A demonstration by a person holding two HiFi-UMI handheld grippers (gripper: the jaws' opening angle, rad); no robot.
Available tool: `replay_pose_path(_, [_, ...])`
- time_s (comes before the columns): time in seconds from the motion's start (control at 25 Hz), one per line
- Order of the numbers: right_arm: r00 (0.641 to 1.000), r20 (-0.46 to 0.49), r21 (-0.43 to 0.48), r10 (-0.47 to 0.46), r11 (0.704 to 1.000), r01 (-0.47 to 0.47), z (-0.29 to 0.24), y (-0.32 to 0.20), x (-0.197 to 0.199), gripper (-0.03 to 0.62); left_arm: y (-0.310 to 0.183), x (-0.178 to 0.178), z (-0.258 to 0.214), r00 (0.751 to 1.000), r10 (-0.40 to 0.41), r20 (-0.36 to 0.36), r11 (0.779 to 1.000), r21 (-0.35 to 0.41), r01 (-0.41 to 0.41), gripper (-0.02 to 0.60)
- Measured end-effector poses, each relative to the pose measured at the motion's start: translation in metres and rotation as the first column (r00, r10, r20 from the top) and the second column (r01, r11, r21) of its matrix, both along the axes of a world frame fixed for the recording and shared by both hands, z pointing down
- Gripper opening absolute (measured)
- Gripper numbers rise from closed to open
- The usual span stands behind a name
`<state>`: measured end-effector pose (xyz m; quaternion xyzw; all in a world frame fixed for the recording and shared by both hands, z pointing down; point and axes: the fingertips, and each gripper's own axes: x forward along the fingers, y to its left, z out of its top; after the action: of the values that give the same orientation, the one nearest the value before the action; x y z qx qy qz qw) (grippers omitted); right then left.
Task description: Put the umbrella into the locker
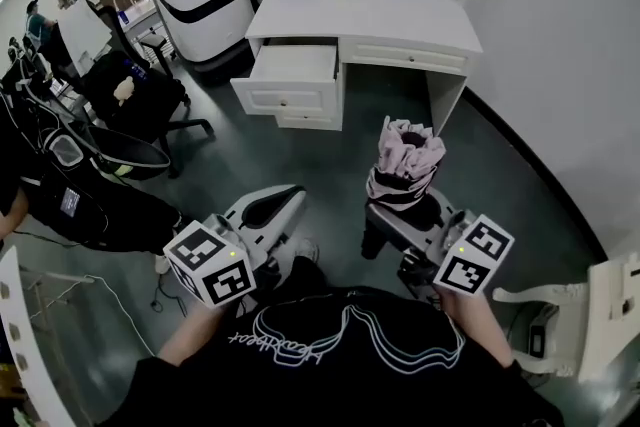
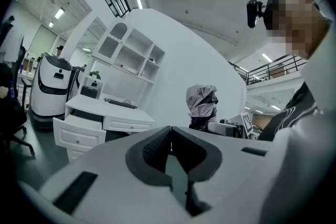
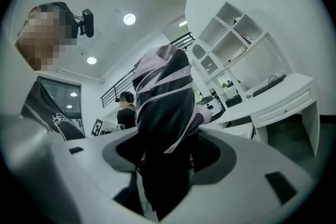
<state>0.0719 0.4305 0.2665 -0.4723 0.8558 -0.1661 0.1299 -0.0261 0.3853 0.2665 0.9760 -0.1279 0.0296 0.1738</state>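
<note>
item: folded umbrella (image 1: 405, 155), pink and black, upright, held in the air near the person. right gripper (image 1: 398, 217): clamped on its lower end. left gripper (image 1: 280, 205): jaws together, nothing in them. step, as judged: carrying. next calls for bringing it level to the locker, which i cannot pick out. room: dark floor (image 1: 520, 185); white desk (image 1: 370, 15) far, drawer (image 1: 290, 75) pulled out; white wall (image 1: 570, 35) right.
</note>
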Motion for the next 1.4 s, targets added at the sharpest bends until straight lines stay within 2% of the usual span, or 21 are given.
replay_pose_path(0.16, [1.000,0.005,-0.008,0.021,1.000,-0.021,0.000,-0.016,0.017,0.253,-0.018,0.016,-0.003,1.000,0.012,-0.004,1.000,0.008,-0.012,0.006])
replay_pose_path(0.36, [0.999,-0.008,0.001,0.053,0.999,-0.053,0.017,-0.007,0.003,0.253,-0.010,-0.002,0.013,0.999,0.033,-0.019,0.999,0.022,-0.033,0.006])
replay_pose_path(0.52, [0.999,-0.020,-0.009,0.041,0.999,-0.042,0.029,-0.030,0.002,0.253,-0.031,-0.004,0.025,0.999,0.020,-0.034,1.000,0.019,-0.020,0.006])
replay_pose_path(0.72, [0.999,-0.025,-0.033,0.038,0.999,-0.038,0.015,-0.107,0.007,0.253,-0.112,-0.003,0.017,0.999,0.002,-0.039,1.000,-0.025,-0.003,0.006])
replay_pose_path(1.4, [0.997,0.001,-0.173,0.079,0.982,-0.078,0.035,-0.368,0.010,0.253,-0.391,-0.006,0.046,1.000,-0.003,-0.005,0.989,-0.147,0.002,0.006])
